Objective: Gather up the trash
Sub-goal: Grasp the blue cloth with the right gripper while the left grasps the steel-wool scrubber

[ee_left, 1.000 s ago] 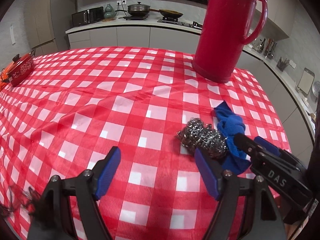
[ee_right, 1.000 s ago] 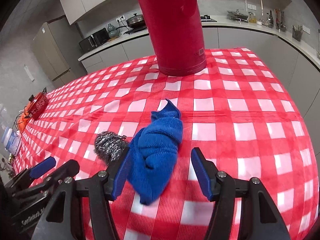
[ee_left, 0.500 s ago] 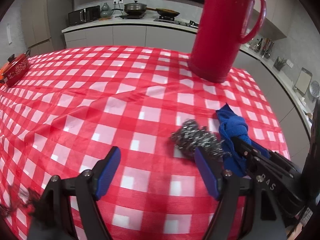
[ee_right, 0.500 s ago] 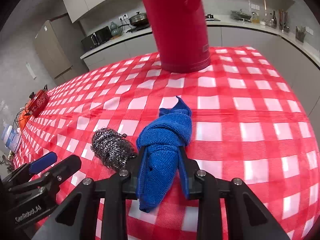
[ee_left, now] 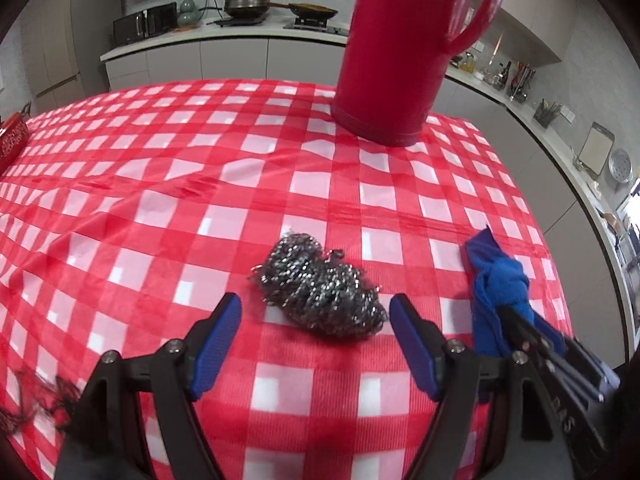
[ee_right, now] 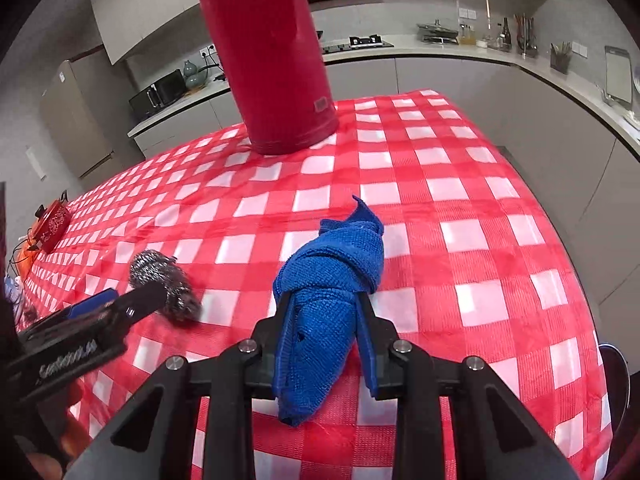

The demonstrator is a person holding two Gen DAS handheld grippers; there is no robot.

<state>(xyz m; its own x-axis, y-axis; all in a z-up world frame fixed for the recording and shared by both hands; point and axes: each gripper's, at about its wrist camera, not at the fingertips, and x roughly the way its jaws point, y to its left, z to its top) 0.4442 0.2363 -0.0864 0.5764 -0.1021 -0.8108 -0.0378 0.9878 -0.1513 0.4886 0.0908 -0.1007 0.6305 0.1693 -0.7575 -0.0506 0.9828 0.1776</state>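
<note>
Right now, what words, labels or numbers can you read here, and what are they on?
"SenRobot.AI", blurred, roughly: left gripper's side.
Letters on right gripper, jaws opening, blue cloth between: blurred.
Sticker on red flask: too small.
White marks on red box: unreadable.

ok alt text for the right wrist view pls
The right gripper is shut on a knotted blue cloth over a red-and-white checked tablecloth. To its left, the left gripper reaches toward a steel scourer; a tall red jug stands behind, with kitchen counters beyond.
</note>
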